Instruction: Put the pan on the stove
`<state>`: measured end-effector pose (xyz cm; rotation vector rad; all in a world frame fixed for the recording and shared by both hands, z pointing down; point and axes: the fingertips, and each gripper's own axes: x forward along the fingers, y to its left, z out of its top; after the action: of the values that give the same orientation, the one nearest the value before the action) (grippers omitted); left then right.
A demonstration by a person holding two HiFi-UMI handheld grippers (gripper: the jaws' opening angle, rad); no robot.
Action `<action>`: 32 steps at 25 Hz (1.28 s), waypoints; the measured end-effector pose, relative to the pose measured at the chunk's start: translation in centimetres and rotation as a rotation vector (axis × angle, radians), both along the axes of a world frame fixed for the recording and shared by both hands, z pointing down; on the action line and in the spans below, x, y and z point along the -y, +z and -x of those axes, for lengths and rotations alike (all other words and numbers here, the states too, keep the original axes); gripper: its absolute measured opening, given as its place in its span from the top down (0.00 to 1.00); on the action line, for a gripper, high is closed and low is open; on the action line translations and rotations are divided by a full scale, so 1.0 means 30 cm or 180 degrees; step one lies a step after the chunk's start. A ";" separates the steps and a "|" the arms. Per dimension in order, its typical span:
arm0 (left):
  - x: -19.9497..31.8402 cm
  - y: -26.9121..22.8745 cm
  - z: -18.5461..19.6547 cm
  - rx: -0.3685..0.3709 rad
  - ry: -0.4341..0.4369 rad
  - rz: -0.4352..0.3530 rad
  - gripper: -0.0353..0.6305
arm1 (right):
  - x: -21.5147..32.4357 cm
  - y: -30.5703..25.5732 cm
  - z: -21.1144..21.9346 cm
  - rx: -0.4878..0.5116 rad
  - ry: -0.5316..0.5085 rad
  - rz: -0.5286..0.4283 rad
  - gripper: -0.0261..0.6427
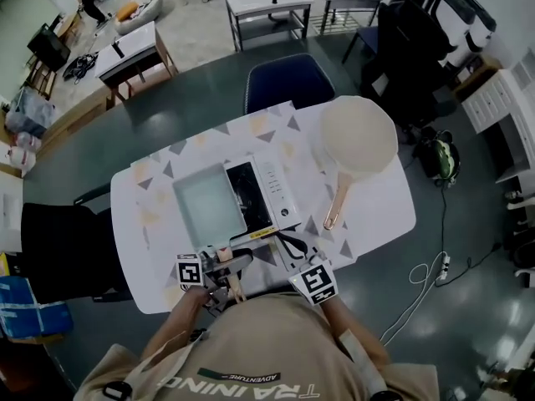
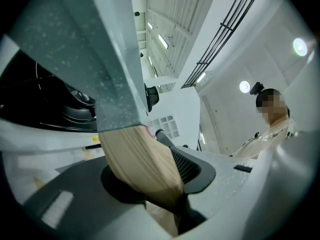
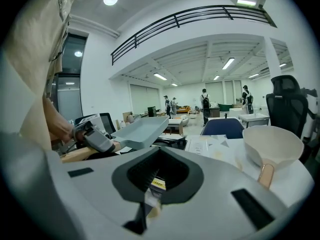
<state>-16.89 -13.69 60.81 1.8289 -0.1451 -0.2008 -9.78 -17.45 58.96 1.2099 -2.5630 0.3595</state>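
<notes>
Big open-plan office/lab hall: work tables at 12 o'clock, blue office chair beyond the patterned table, power strip on grey floor at 4 o'clock. Right gripper view: mezzanine railing, ceiling strip lights, ppl w/ backpacks in bg.

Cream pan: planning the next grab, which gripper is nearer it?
Right. The right gripper sits just short of the cream pan's handle tip; the left gripper is farther left, holding the grey pan's handle.
</notes>
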 end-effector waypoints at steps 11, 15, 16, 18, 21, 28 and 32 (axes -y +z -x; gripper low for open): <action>0.045 0.088 -0.092 -0.0071 0.0234 0.0118 0.74 | 0.035 0.036 -0.091 0.0005 0.0069 0.0134 0.96; 0.069 0.100 -0.111 -0.0098 0.0203 0.0175 0.74 | 0.064 0.033 -0.097 0.0021 0.0010 0.0156 0.96; 0.071 0.101 -0.115 -0.0098 0.0201 0.0197 0.74 | 0.074 0.031 -0.099 0.0026 -0.0006 0.0160 0.96; 0.073 0.109 -0.121 -0.0080 0.0198 0.0217 0.74 | 0.098 0.028 -0.098 0.0036 -0.0049 0.0155 0.96; 0.075 0.126 -0.122 -0.0013 0.0178 0.0227 0.74 | 0.128 0.022 -0.085 0.0058 -0.0127 0.0138 0.96; 0.091 0.131 -0.131 0.0003 0.0082 0.0245 0.74 | 0.160 0.007 -0.064 0.0089 -0.0266 0.0111 0.96; 0.095 0.136 -0.127 0.0042 0.0089 0.0247 0.74 | 0.171 0.002 -0.063 0.0117 -0.0310 0.0101 0.96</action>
<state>-13.09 -16.55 64.89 1.7544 -0.1349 -0.1614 -7.87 -22.58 59.02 1.0727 -2.6254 0.4030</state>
